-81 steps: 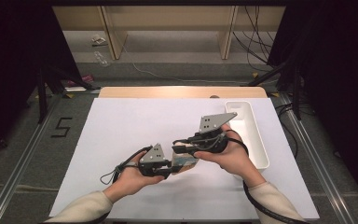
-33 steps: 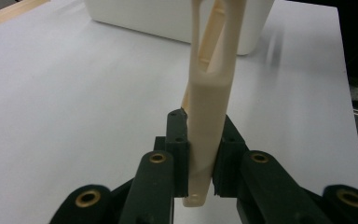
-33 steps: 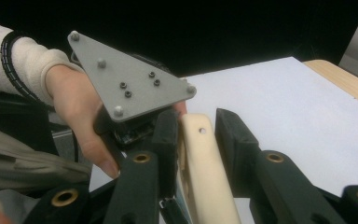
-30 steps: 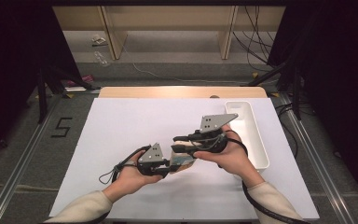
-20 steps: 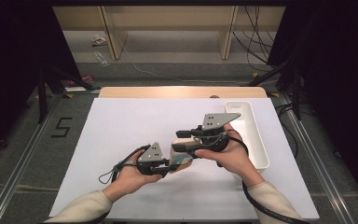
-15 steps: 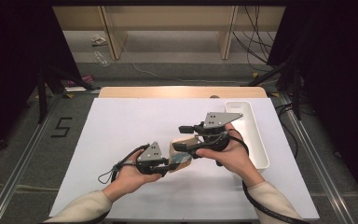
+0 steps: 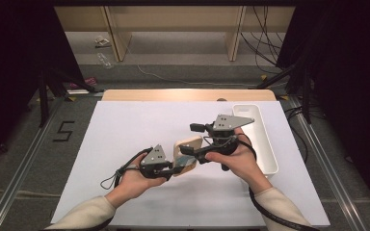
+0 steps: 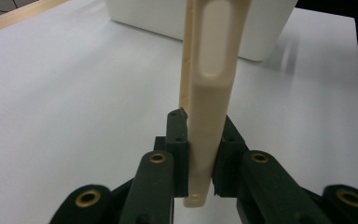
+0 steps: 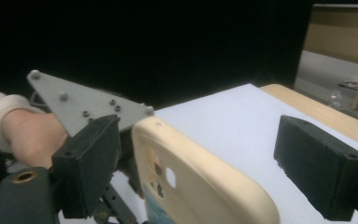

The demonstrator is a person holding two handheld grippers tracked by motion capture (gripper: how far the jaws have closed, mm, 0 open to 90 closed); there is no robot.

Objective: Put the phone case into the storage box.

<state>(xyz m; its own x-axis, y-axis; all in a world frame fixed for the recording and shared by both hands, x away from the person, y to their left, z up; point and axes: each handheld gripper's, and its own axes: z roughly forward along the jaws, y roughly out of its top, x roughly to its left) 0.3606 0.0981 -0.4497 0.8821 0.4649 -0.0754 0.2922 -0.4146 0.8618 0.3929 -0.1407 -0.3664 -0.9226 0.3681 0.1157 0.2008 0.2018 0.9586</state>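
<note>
Two grippers meet at the case: left gripper clamps its edge, right gripper, jaws just opened wide, straddles it, apparently mid-handover; next, regrip or withdraw.

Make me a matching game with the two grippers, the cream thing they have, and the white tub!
Things:
1. left gripper
2. right gripper
3. cream phone case
4. white bin

States or places:
A. stands at the table's right side
B. jaws apart, pads not touching the case
C. clamped shut on the case's lower end
D. held up on its edge above the white table

Pairs: 1-C, 2-B, 3-D, 4-A
</note>
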